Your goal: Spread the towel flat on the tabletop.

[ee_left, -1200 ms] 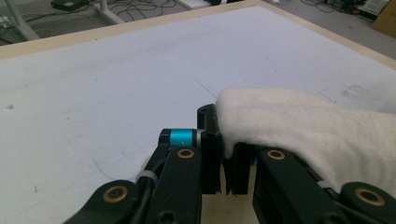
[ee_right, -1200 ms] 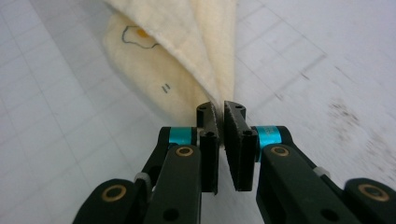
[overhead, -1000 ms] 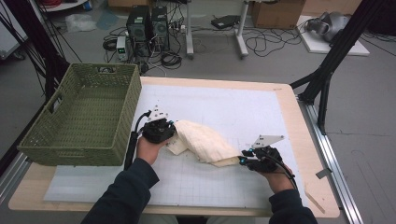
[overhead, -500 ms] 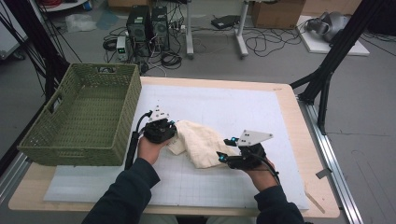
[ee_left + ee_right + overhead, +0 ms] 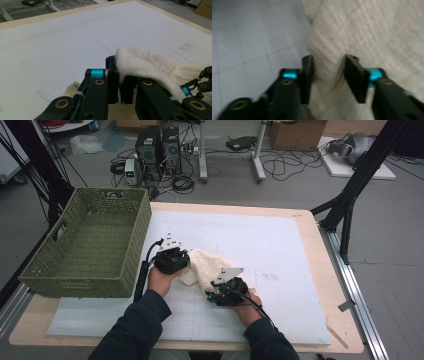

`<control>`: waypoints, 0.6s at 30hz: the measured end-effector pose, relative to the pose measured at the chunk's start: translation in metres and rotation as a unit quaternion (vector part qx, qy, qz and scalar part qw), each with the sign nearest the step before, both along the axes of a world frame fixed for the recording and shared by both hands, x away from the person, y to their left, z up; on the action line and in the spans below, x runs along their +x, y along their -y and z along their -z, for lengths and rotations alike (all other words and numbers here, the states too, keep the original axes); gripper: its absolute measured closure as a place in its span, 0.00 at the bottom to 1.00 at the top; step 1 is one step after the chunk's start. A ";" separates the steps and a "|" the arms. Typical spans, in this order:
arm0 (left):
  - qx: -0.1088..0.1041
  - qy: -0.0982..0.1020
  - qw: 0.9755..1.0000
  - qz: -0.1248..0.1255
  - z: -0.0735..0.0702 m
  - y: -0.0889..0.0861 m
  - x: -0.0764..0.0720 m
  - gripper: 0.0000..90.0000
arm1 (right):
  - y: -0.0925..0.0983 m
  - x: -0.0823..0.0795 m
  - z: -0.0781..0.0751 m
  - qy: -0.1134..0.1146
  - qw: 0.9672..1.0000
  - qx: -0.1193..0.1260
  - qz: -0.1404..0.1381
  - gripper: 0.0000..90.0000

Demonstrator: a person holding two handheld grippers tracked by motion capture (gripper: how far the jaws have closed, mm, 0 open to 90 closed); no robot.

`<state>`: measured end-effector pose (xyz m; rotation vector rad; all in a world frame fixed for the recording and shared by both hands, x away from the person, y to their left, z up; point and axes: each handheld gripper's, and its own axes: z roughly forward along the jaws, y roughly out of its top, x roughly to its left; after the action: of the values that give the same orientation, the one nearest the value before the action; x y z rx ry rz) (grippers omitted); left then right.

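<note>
**High view: both claws on a cream cloth, mid-worktop**

High view, L to R: green woven basket (image 5: 87, 251) sits on the worktop's (image 5: 300, 227) left end, partly over the edge of the white grid mat (image 5: 260, 245). Just right of it, the left claw (image 5: 171, 260) w/ its grey plate and black cable, held in the person's left hand. Cream cloth (image 5: 202, 267) lies bunched on the mat between the two claws, touching both, near the front-centre of the worktop. Right claw (image 5: 224, 292) sits at the cloth's near-right end, right hand behind it, dark sleeves coming in from the bottom edge. Floor beyond the worktop: PC towers, cables, a cardboard box.

Left gripper view: left claw (image 5: 121, 87) is clamped tight on a fold of the cloth (image 5: 145, 65); jaws nearly meet, fabric edge pinched between the pads and draping off to the right over the right-hand link. A bit more cloth peeks out low at left. Right claw's links show at far right edge, against the cloth.

Right gripper view (blurred): right claw (image 5: 329, 75) has a thick ridge of cloth (image 5: 372, 32) between its jaws. Jaws have just been closing and stand at a moderate gap; both pads look pressed against the bunched fabric. Grid mat at left, cloth covering the rest to the right.
</note>
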<state>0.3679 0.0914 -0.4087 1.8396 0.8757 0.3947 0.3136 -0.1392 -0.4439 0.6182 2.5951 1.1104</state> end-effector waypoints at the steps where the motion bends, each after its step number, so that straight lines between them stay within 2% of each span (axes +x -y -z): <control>1: -0.001 0.001 1.000 0.000 0.000 0.000 0.000 0.95 | 0.000 0.000 -0.002 0.000 1.000 0.003 -0.008 0.89; 3: 0.000 0.001 1.000 -0.002 0.000 -0.001 0.001 0.95 | 0.002 -0.002 -0.006 0.002 1.000 0.012 -0.019 0.96; 7: 0.006 -0.002 1.000 -0.004 0.002 -0.001 0.002 0.95 | 0.013 -0.004 -0.018 -0.012 0.999 0.043 -0.023 0.96; 10: 0.011 -0.002 1.000 -0.008 0.003 0.000 0.003 0.92 | 0.020 -0.004 -0.024 -0.010 0.998 0.053 -0.017 0.96; 13: 0.020 -0.012 0.999 -0.030 0.007 0.003 0.005 0.77 | 0.042 0.008 -0.036 -0.011 0.997 0.080 0.021 0.96; 16: 0.029 -0.013 0.999 -0.040 0.009 0.003 0.006 0.61 | 0.058 0.022 -0.042 -0.017 0.992 0.111 0.060 0.96; 18: 0.031 -0.015 0.998 -0.047 0.010 0.003 0.007 0.56 | 0.067 0.031 -0.043 -0.019 0.989 0.113 0.094 0.96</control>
<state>0.3748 0.0887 -0.4182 1.8688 0.9825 0.4594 0.3448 -0.2063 -0.4004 0.9220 2.3983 1.3502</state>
